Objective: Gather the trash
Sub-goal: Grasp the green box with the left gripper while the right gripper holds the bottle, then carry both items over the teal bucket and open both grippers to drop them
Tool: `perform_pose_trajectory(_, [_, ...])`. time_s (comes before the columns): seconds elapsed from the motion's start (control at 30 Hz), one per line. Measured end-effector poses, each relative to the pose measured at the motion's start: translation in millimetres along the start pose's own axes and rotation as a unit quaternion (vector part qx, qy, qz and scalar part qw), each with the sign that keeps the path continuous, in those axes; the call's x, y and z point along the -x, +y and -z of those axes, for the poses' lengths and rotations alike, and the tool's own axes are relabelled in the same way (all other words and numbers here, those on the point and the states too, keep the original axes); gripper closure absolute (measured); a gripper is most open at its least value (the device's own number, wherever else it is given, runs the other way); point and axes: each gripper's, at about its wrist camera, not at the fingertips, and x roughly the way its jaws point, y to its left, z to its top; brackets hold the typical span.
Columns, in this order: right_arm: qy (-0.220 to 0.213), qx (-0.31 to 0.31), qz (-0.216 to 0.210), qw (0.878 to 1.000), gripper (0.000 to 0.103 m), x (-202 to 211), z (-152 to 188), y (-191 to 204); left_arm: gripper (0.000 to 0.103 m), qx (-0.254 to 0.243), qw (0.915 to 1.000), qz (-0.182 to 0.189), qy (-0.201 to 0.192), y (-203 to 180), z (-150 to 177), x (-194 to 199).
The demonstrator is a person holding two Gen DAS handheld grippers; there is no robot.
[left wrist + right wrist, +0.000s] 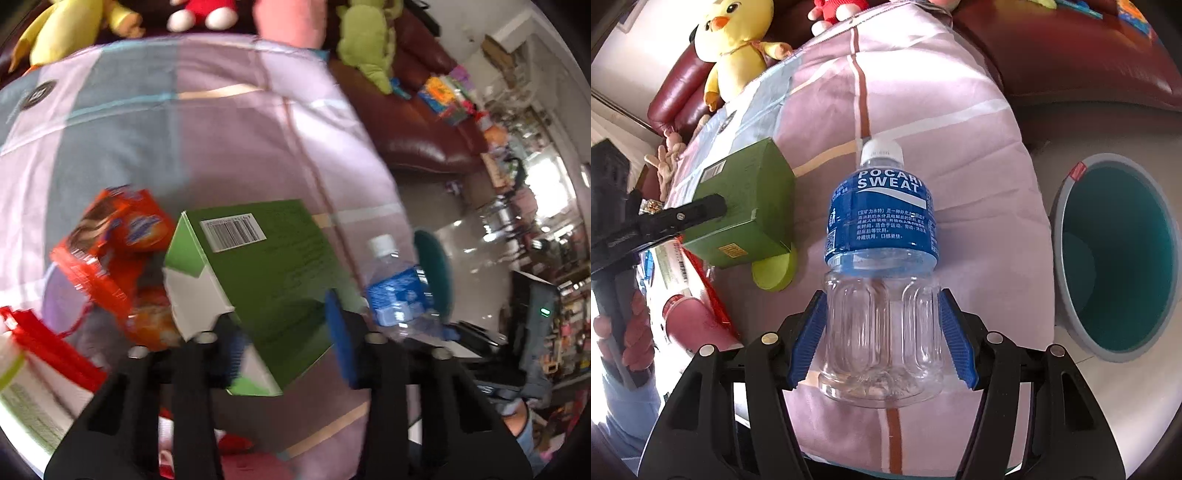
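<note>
My right hand-held gripper clamped the clear base of the Pocari Sweat bottle, beside the teal bin; my left hand-held gripper gripped the green box above the quilt.

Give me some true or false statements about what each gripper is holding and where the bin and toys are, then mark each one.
1. The right gripper grips the Pocari Sweat bottle. True.
2. The bottle's cap is off. False: a white cap is on it.
3. The left gripper holds the green box. True.
4. The bin sits to the left of the bottle in the right wrist view. False: it is to the right.
5. The yellow plush duck lies inside the bin. False: it sits on the sofa.
</note>
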Motion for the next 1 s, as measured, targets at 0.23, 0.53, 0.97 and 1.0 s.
perform_pose_trajectory(0.23, [0.012, 0.008, -0.006, 1.0, 0.042, -14, -15, -4, 0.077, -0.086, 0.9961, -0.014, 0.011, -42, 11, -9])
perform_pose_trajectory(0.53, [-0.005, -0.025, -0.05, 0.998, 0.045, -8, -1, -28, 0.096, -0.087, 0.9951, -0.039, -0.024, -60, 9, -7])
perform_pose_trajectory(0.97, [-0.111, -0.131, -0.025, 0.985, 0.045, 83, 17, -132, 0.102, -0.197, 0.9786, -0.044, -0.04, -170, 12, -21])
perform_pose_trajectory(1.0, [-0.12, -0.149, -0.015, 0.981, 0.045, 91, 19, -149, 0.102, -0.205, 0.9776, -0.035, -0.034, -182, 11, -29])
